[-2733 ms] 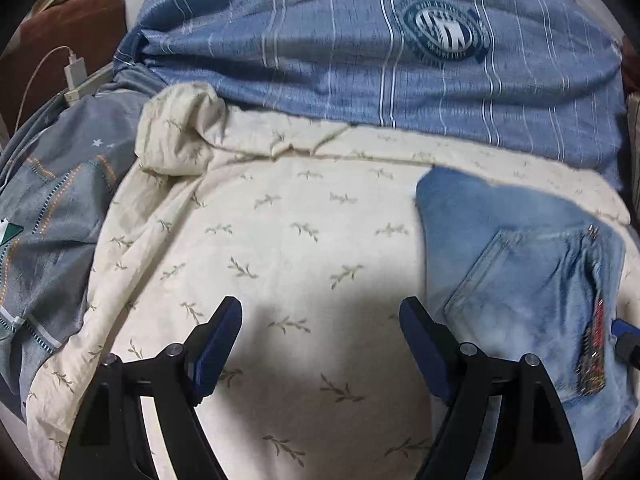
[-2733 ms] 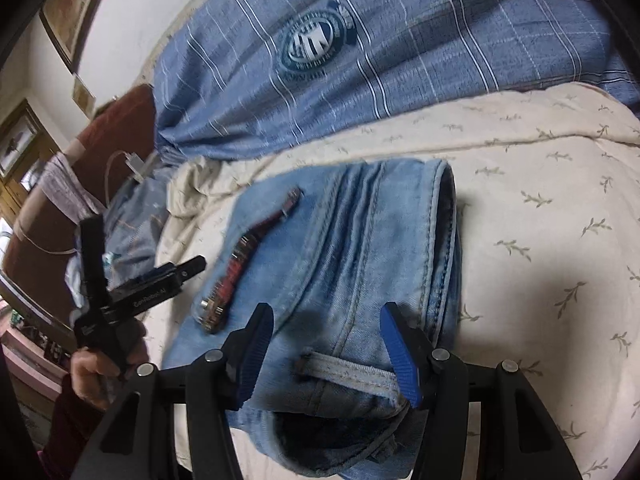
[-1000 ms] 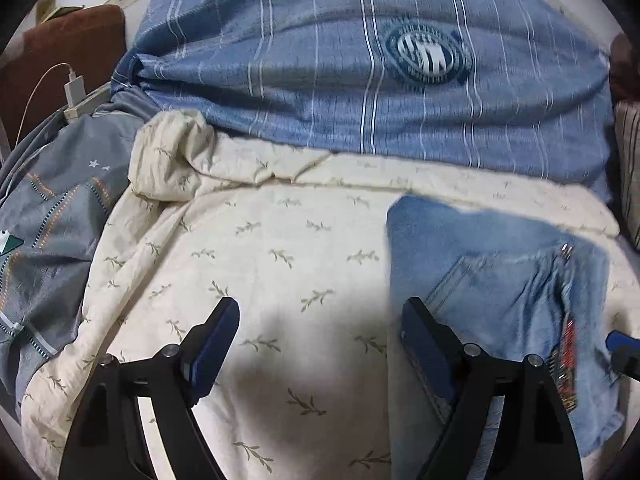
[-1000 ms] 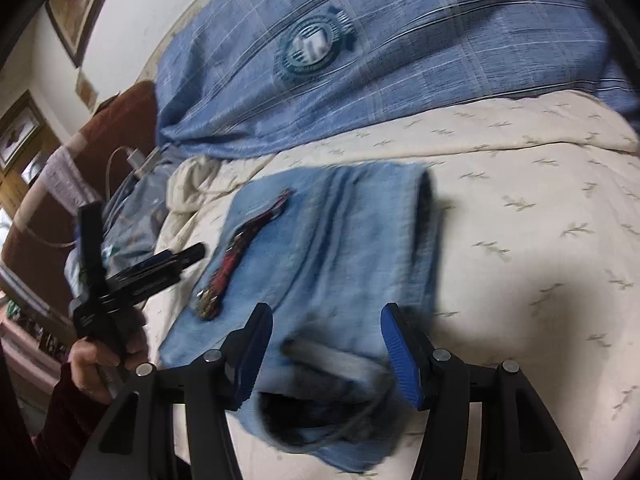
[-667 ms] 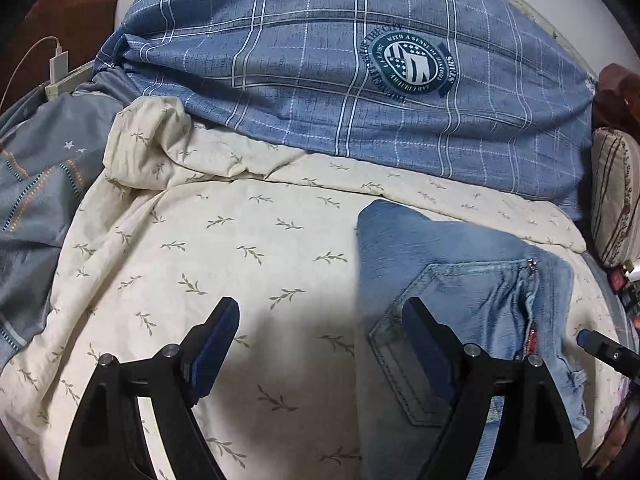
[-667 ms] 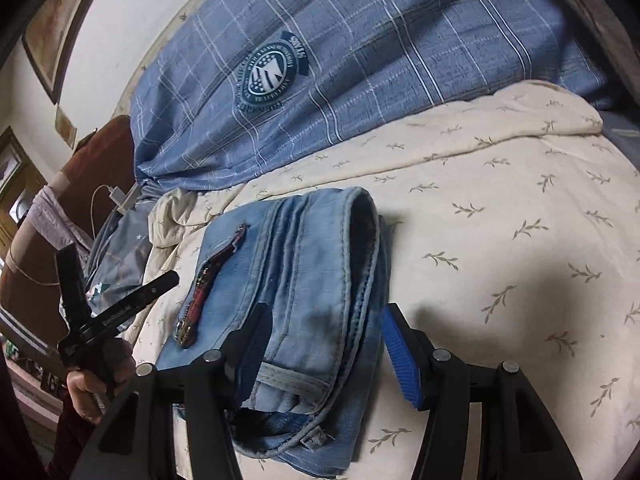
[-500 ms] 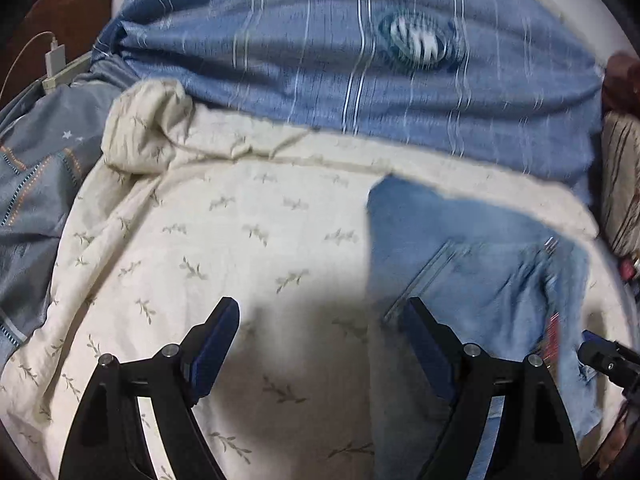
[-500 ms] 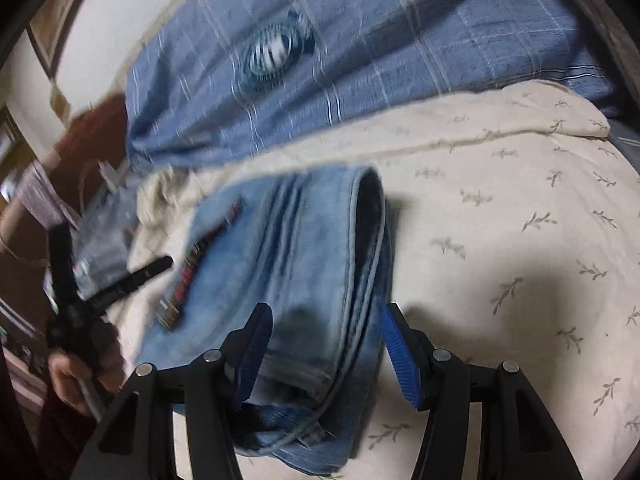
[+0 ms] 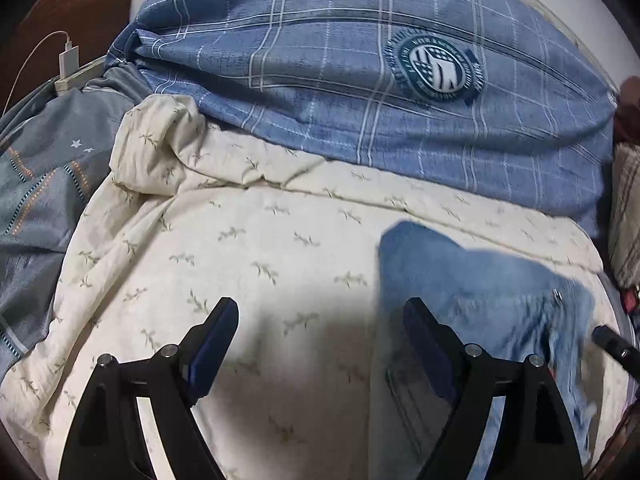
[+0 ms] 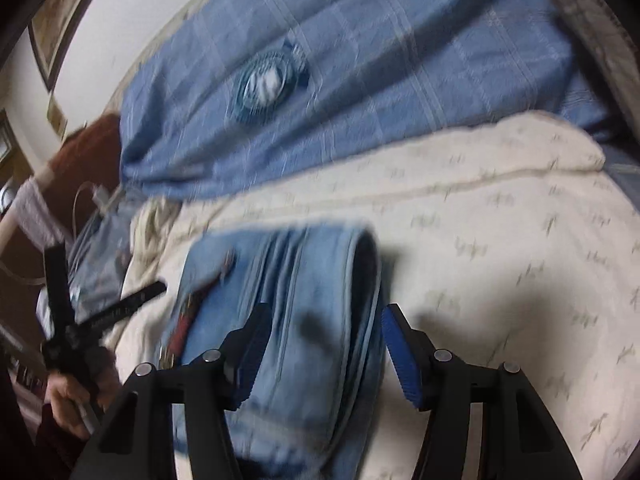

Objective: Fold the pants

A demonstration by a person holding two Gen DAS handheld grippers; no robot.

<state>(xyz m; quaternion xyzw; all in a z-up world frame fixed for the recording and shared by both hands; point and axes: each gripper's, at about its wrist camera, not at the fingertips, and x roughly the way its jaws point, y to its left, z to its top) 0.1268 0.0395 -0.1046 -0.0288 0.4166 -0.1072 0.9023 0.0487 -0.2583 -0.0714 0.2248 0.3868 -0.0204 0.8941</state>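
Person's hand only in right view; charger clear only in left.

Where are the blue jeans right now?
The folded light blue denim jeans lie on the cream leaf-print blanket, between the right gripper fingers in its view, below the blue plaid pillow.

Bed, cream leaf-print quilt spread over it. Folded blue jeans lying on quilt; blue plaid crested duvet heaped behind.
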